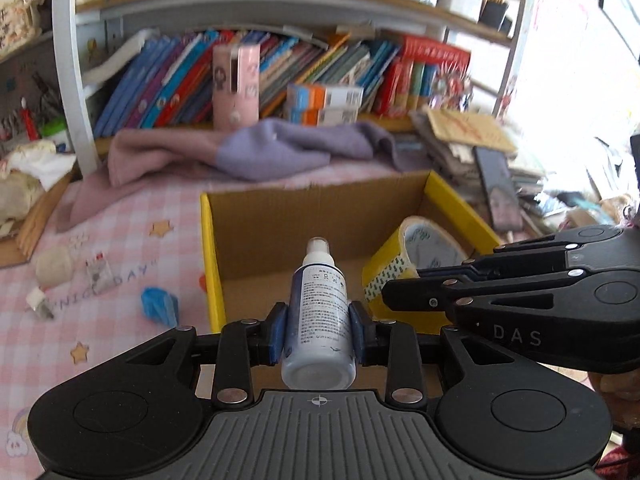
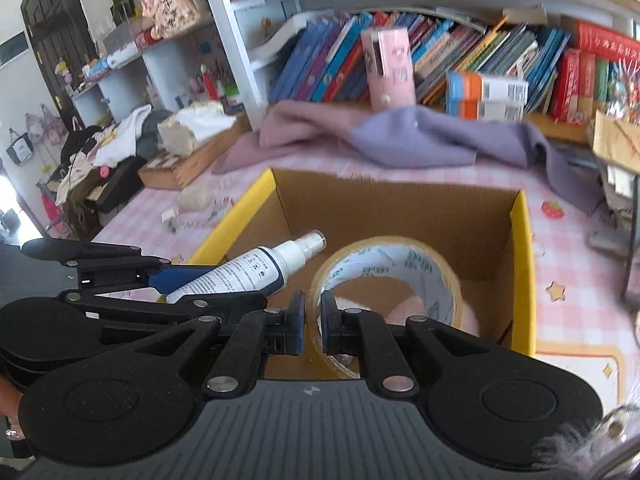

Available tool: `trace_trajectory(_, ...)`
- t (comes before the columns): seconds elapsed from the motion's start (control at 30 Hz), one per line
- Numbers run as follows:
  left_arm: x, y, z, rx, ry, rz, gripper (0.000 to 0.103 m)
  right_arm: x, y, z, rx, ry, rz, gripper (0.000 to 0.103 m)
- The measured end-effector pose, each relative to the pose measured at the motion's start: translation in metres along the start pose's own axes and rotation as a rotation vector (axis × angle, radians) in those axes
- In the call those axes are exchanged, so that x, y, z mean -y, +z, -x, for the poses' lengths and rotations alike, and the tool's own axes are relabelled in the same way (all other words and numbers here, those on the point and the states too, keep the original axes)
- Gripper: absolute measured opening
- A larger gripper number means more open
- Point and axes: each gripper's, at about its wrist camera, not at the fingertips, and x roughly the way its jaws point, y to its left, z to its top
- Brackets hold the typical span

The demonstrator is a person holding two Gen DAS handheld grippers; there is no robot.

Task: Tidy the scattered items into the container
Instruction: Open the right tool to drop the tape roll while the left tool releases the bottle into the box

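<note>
Left gripper (image 1: 318,334) clamped on white spray bottle (image 1: 319,312), nozzle forward, over open cardboard box (image 1: 256,232) with yellow rim; right gripper (image 1: 386,290) at tape roll (image 1: 416,258); blue item (image 1: 159,306) on pink checked cloth (image 1: 120,248)

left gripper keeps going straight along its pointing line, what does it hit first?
Probably the inner floor or back wall of the cardboard box. The left gripper, jaws shut on the spray bottle, aims into the open box; the bottle's cap would likely touch first. Depth is unclear.
</note>
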Motion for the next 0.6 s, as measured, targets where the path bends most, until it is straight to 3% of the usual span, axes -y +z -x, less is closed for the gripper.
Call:
trace_trajectory(0.2, 0.004, -0.004, -0.001, 0.002, 0.052, -0.004, 0.034, 0.001, -0.005, 0.0, -0.002, 0.014, 0.005, 0.011)
trace_trajectory(0.27, 0.005, -0.002, 0.003, 0.022, 0.076, -0.009, 0.039, 0.003, -0.006, 0.004, 0.019, 0.012, 0.003, 0.016)
trace_trajectory(0.43, 0.004, -0.002, 0.02, 0.093, 0.099, 0.032, 0.061, 0.007, -0.007, 0.024, 0.111, -0.016, -0.001, 0.027)
trace_trajectory(0.6, 0.01, -0.003, 0.034, 0.141, 0.092, 0.051, 0.065, 0.005, -0.011, 0.044, 0.155, -0.042, -0.001, 0.027)
